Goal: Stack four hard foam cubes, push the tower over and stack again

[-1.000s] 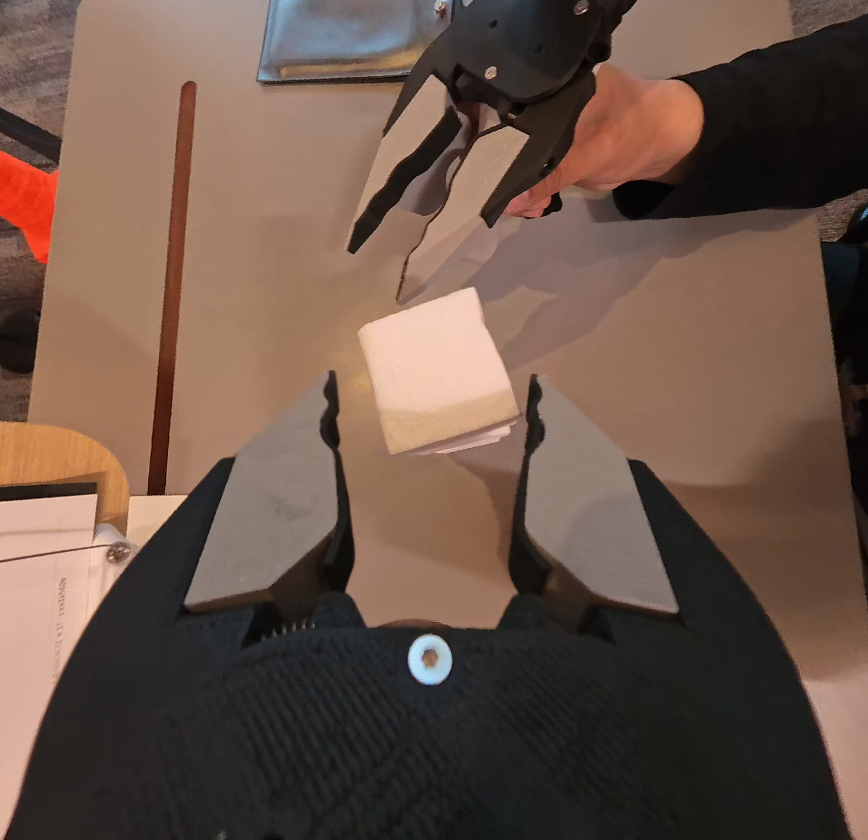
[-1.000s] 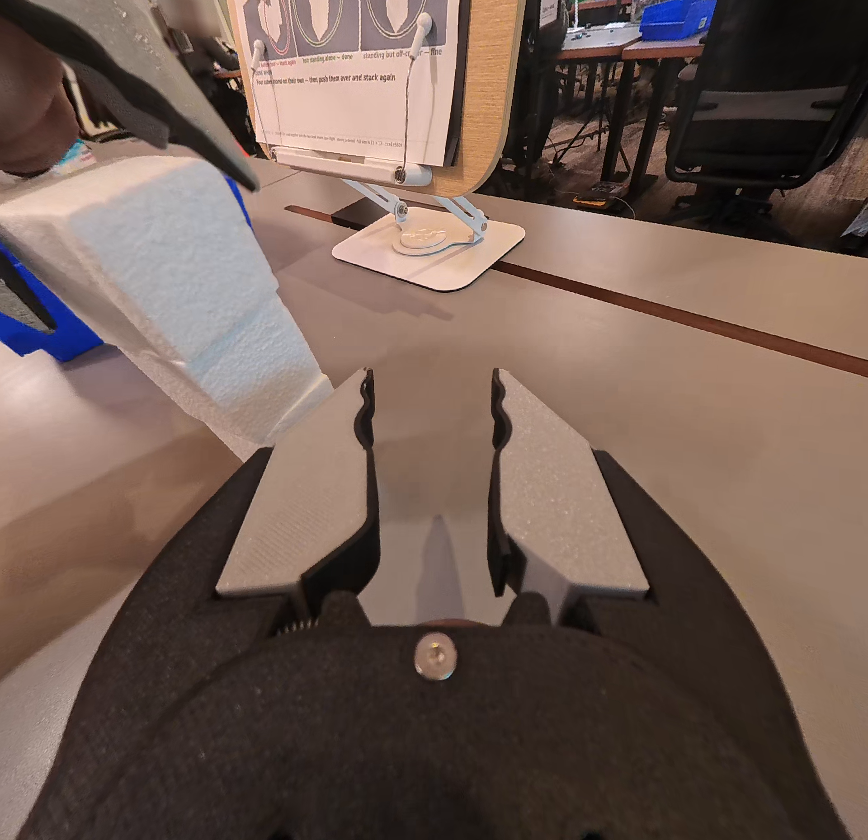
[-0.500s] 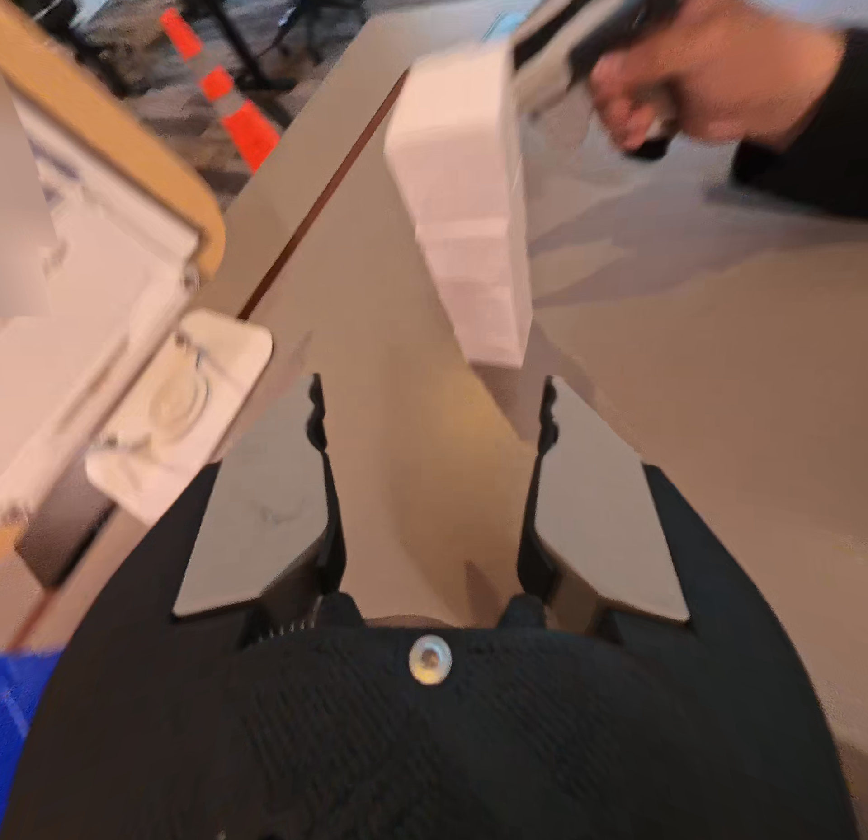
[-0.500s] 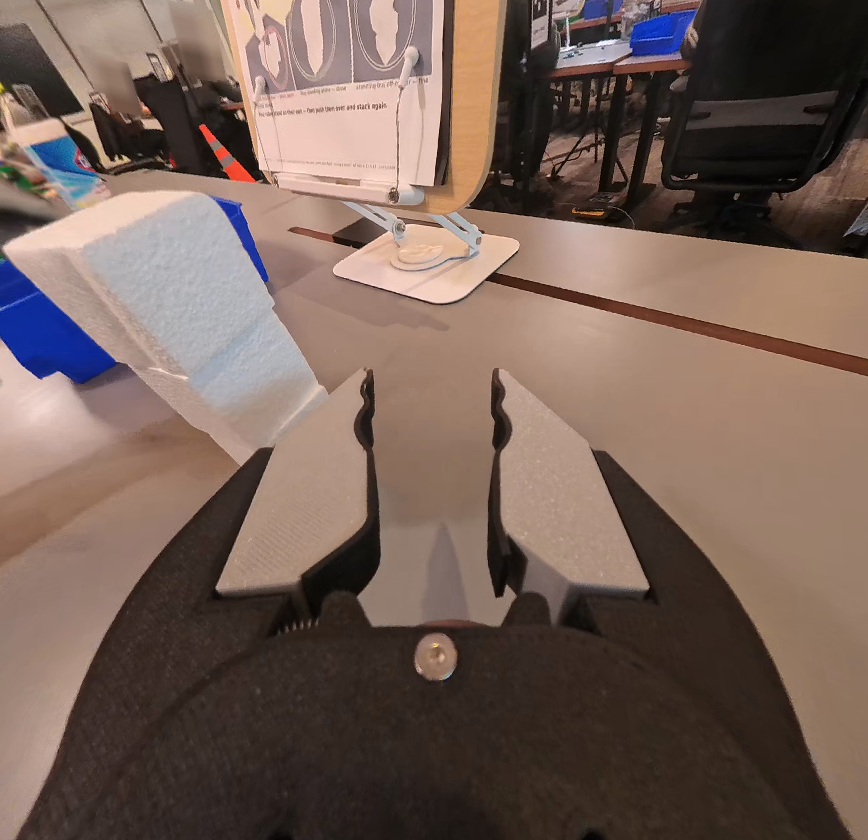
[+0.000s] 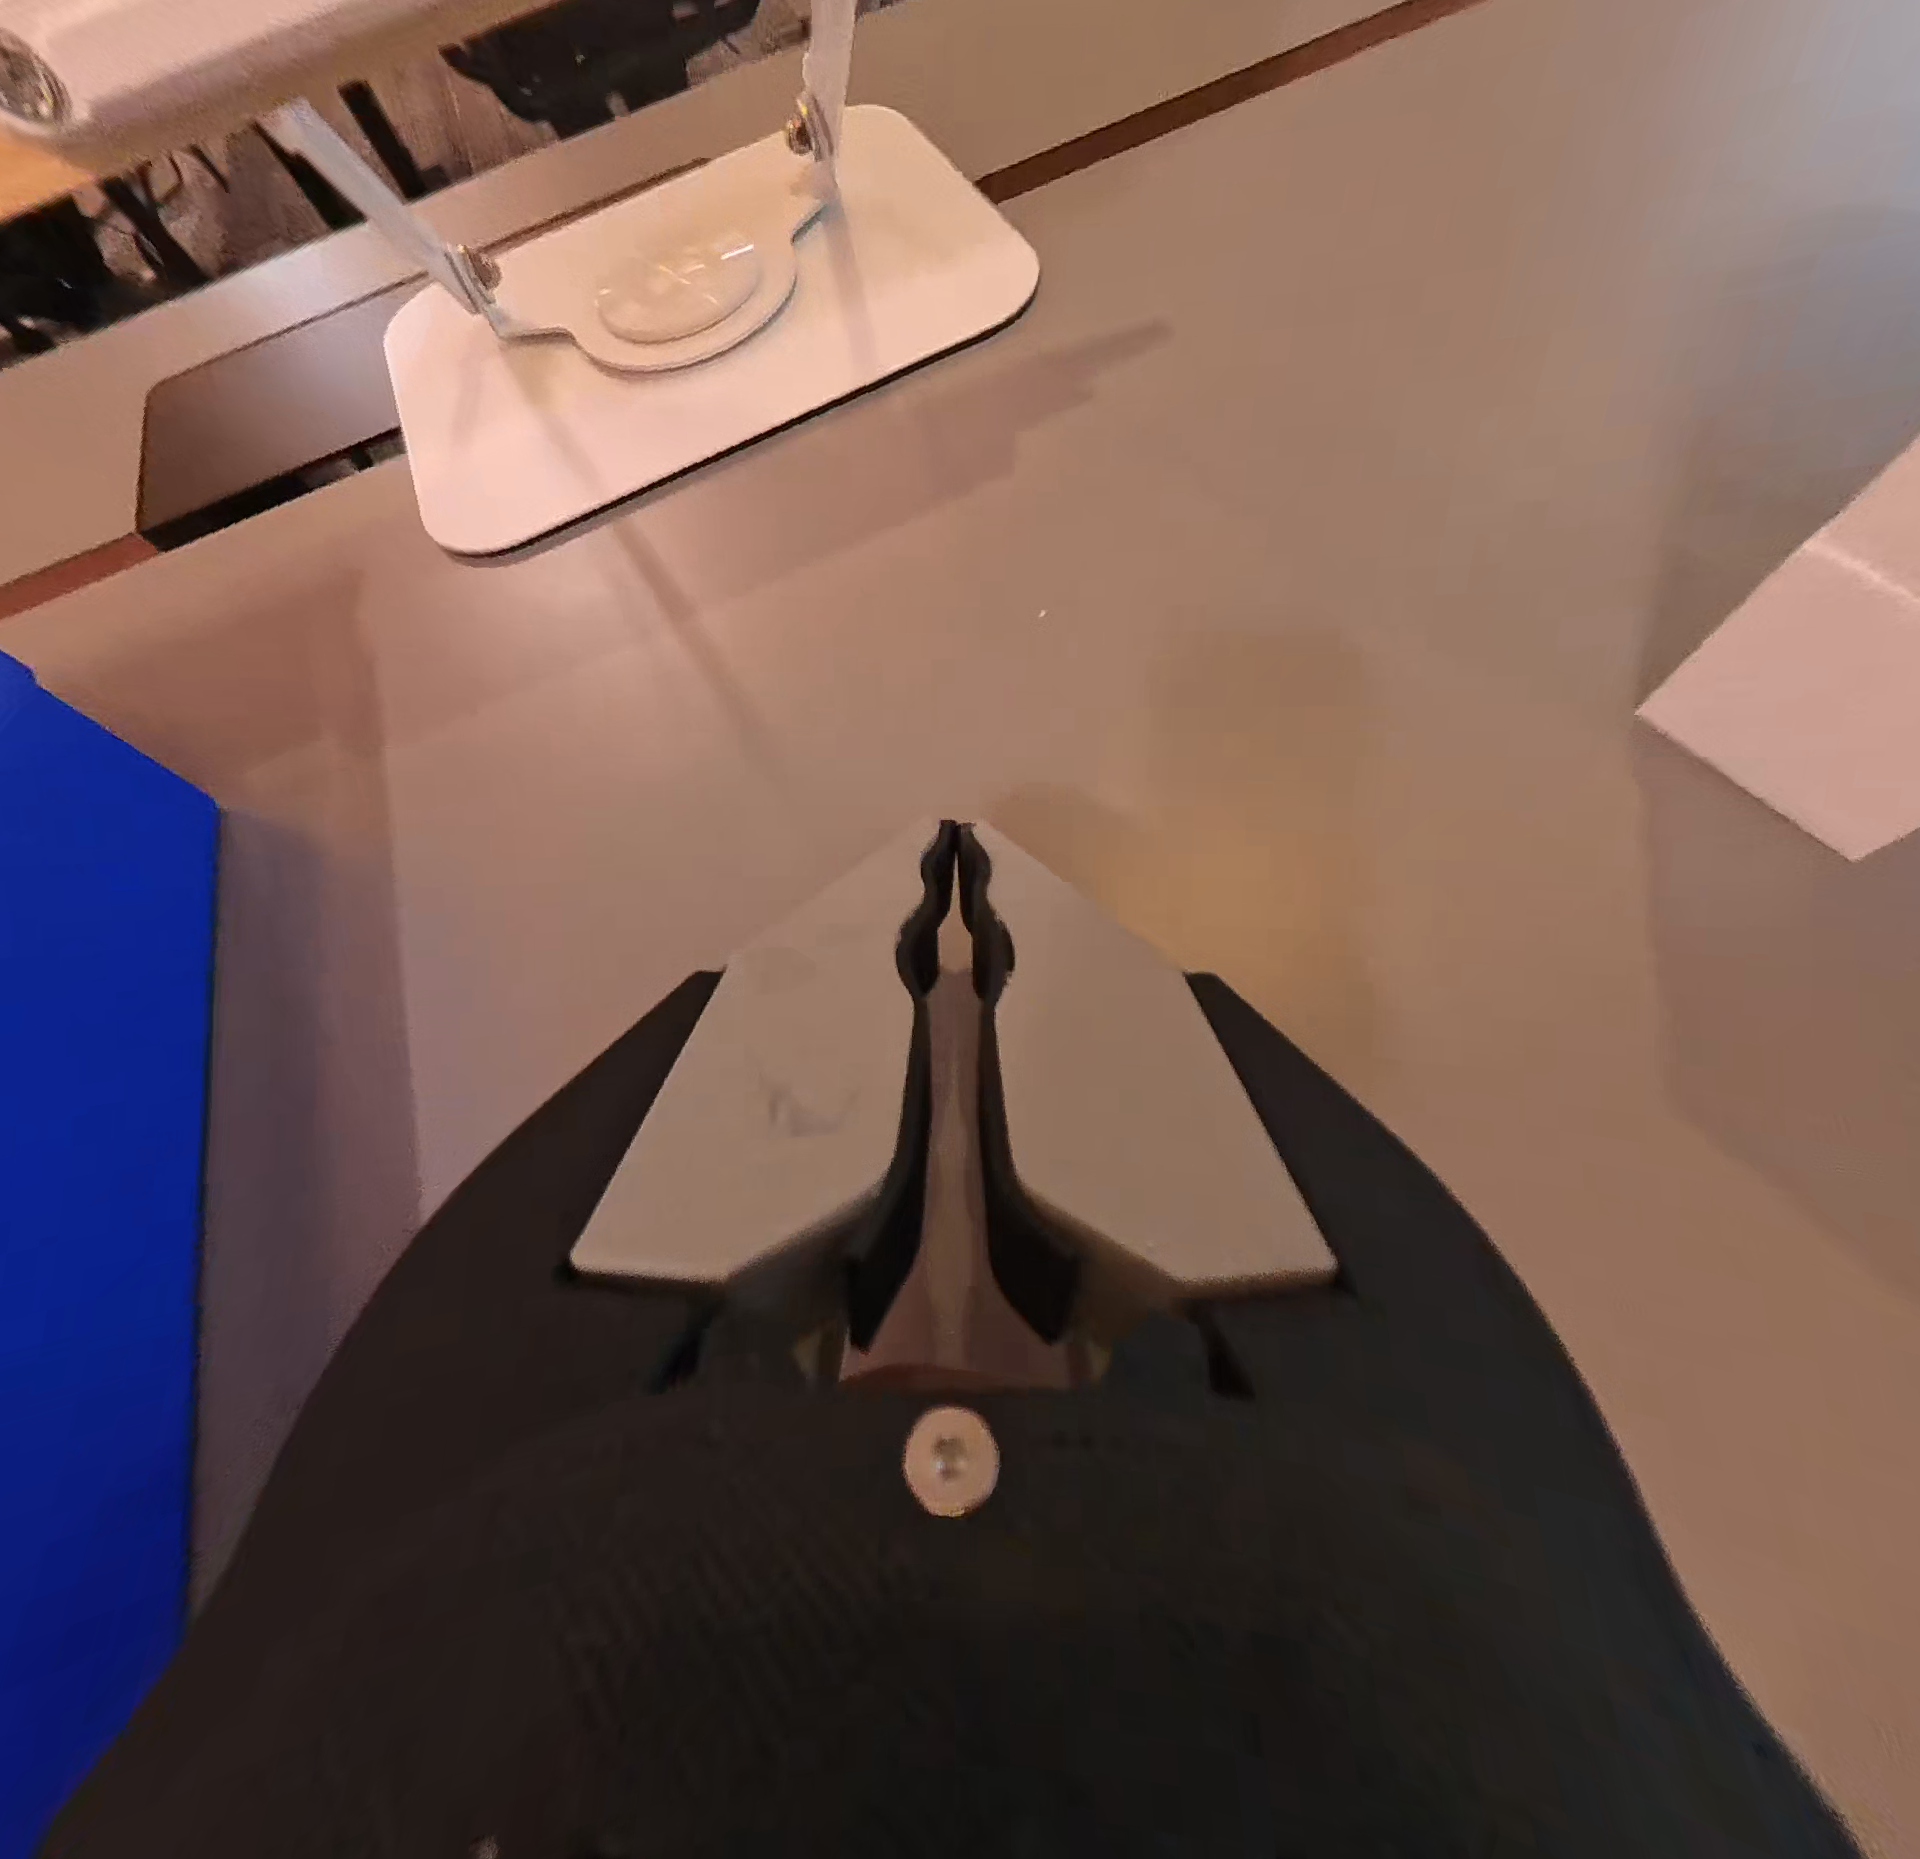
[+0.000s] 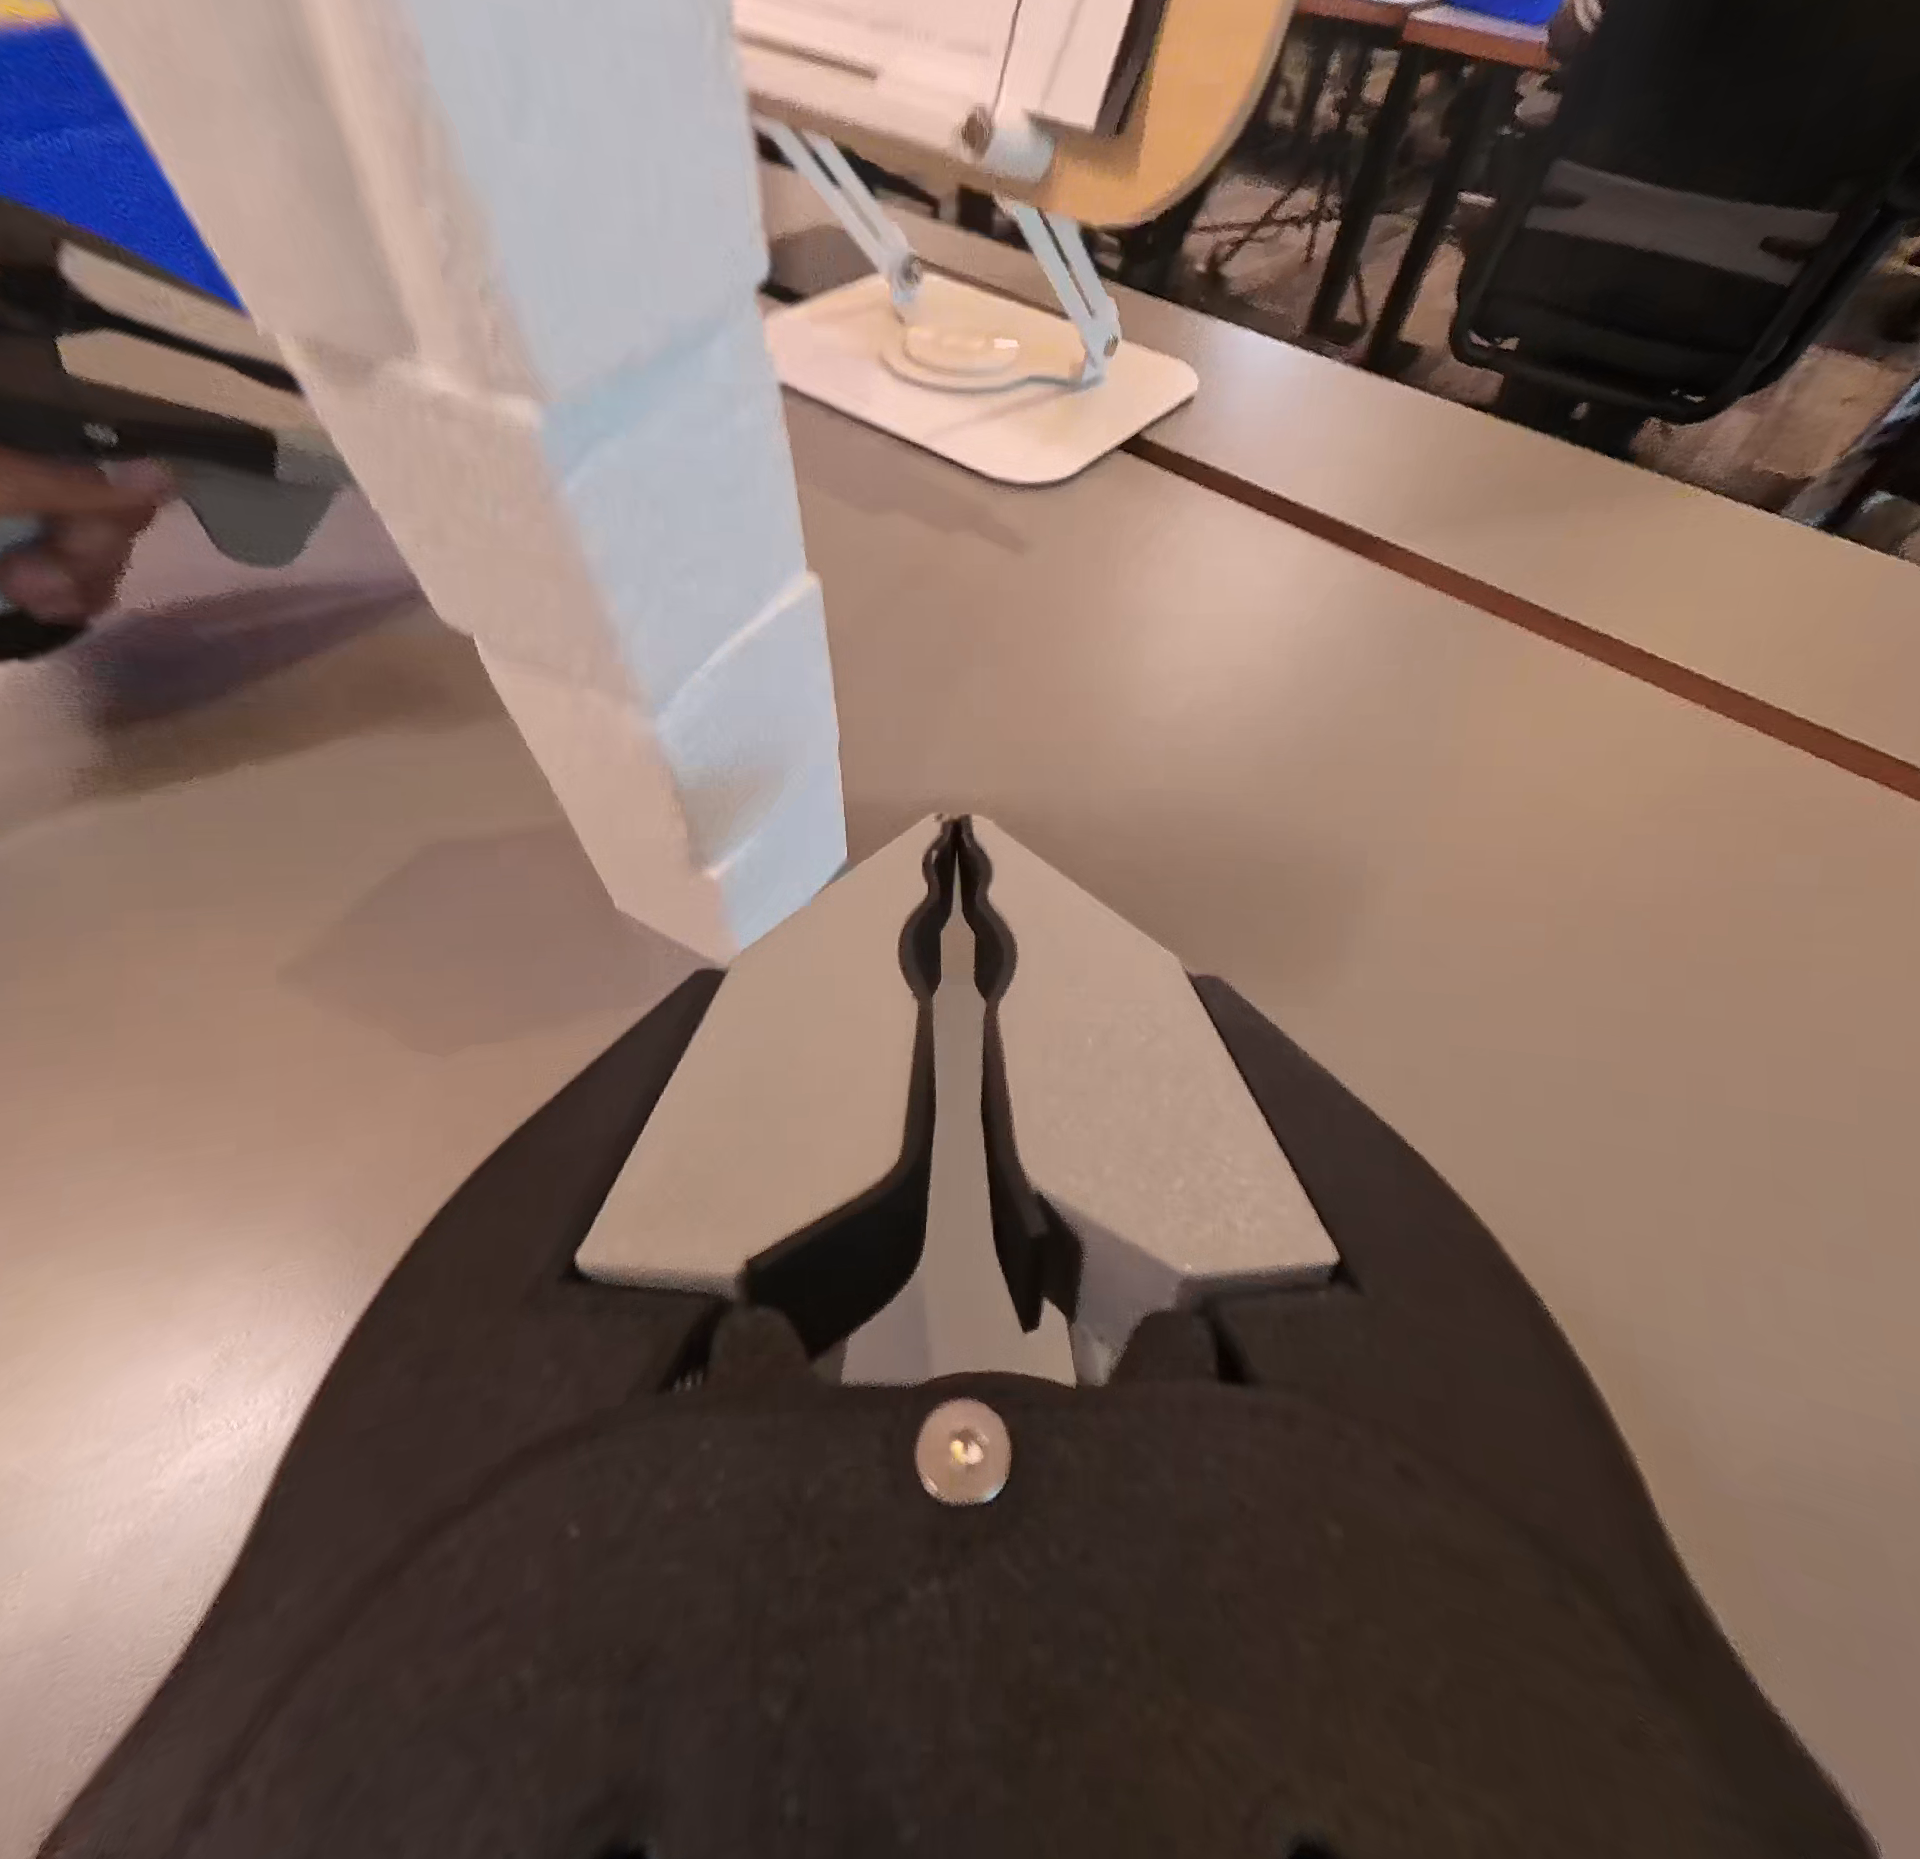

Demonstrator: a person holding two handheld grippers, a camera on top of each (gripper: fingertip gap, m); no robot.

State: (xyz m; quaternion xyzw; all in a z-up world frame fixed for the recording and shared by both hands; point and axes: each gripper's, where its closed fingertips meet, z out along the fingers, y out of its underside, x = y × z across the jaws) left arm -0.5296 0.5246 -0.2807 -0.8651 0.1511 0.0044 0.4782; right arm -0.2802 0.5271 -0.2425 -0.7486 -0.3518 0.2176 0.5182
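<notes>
A tower of white hard foam cubes stands on the grey table, its steps slightly offset and its top out of frame. My right gripper is shut and empty, its tip just right of the tower's base; I cannot tell if it touches. In the left wrist view, part of the white foam shows at the right edge. My left gripper is shut and empty, low over the table, apart from the foam. It also shows blurred at the far left of the right wrist view.
A white stand base with a clipboard above it sits at the back, also in the right wrist view. A blue bin is at the left. A dark seam crosses the table. An office chair stands beyond the table. Spacing between my two grippers at the tips: around 25 centimetres. Between my right fingertips and the white foam there is roughly 11 centimetres.
Both grippers have gone from open to shut. The left gripper has swung away from the tower toward the stand. The right gripper has come closer to the tower's base.
</notes>
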